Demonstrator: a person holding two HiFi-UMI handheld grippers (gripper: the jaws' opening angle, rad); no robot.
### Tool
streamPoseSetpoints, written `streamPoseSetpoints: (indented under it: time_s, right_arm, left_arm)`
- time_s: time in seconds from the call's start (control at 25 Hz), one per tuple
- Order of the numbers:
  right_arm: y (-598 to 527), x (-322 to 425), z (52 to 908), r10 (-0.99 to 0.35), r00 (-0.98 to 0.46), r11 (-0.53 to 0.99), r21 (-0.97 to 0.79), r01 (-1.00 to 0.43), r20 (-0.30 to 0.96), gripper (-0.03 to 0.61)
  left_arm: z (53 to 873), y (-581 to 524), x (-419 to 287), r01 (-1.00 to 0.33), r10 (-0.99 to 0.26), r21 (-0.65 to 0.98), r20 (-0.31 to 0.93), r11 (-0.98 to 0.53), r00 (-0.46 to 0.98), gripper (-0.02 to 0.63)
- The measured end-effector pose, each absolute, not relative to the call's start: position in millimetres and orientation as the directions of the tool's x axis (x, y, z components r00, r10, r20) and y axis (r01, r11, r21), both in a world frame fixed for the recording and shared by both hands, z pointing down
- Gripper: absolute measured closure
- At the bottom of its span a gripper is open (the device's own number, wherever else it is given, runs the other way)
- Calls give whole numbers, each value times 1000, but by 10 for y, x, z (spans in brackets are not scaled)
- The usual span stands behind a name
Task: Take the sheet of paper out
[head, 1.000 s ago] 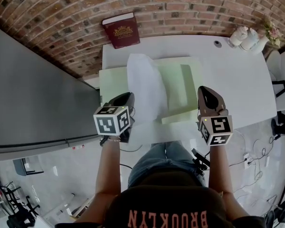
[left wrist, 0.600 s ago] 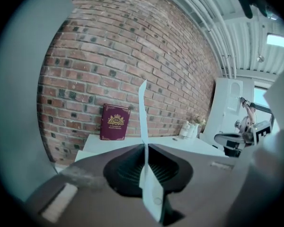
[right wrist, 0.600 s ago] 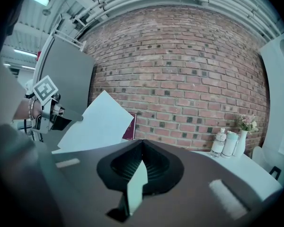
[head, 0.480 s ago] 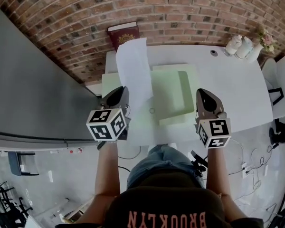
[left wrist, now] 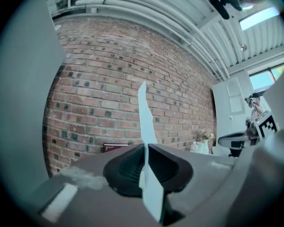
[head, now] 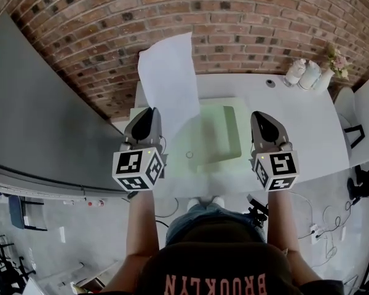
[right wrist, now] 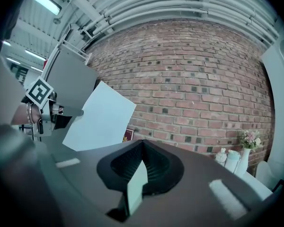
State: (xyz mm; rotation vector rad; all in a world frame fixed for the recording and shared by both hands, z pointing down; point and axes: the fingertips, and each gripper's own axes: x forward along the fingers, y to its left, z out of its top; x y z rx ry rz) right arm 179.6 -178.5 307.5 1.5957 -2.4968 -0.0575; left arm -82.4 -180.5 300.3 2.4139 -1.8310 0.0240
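Observation:
The white sheet of paper stands upright in the air in front of the brick wall, clear of the pale green folder on the white table. My left gripper is shut on the sheet's lower edge; in the left gripper view the paper runs edge-on up from between the closed jaws of that gripper. My right gripper hovers at the folder's right side. Its jaws are closed on a pale green strip, apparently the folder's edge. The right gripper view shows the sheet at left.
A dark red book leans on the brick wall behind the table. White vases with flowers stand at the far right corner. A grey partition runs along the left. A small ring lies near the folder's front.
Both grippers have risen. The left one has lifted the sheet from lying draped over the folder to standing upright in front of the wall. The right gripper rose less.

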Motion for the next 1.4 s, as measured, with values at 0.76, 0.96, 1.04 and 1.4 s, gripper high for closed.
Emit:
streamPoseSetpoints:
  time_s: [0.76, 0.96, 1.04, 1.4]
  right_arm:
    - [-1905, 1880, 2396, -904, -424, 409, 181, -894, -53, 578]
    - [-1889, 1898, 2294, -907, -413, 392, 190, -900, -86, 578]
    - [-1897, 1892, 2285, -906, -414, 393, 190, -900, -88, 578]
    - [-1906, 1875, 2283, -904, -420, 399, 197, -896, -82, 580]
  left_arm:
    - [2270, -1957, -648, -971, -965, -67, -113, -228, 235, 588]
    - [2232, -1946, -640, -971, -963, -75, -130, -229, 237, 588]
    - [2231, -1956, -645, -971, -963, -77, -130, -228, 236, 588]
    - [2209, -1971, -624, -969, -962, -84, -131, -231, 240, 588]
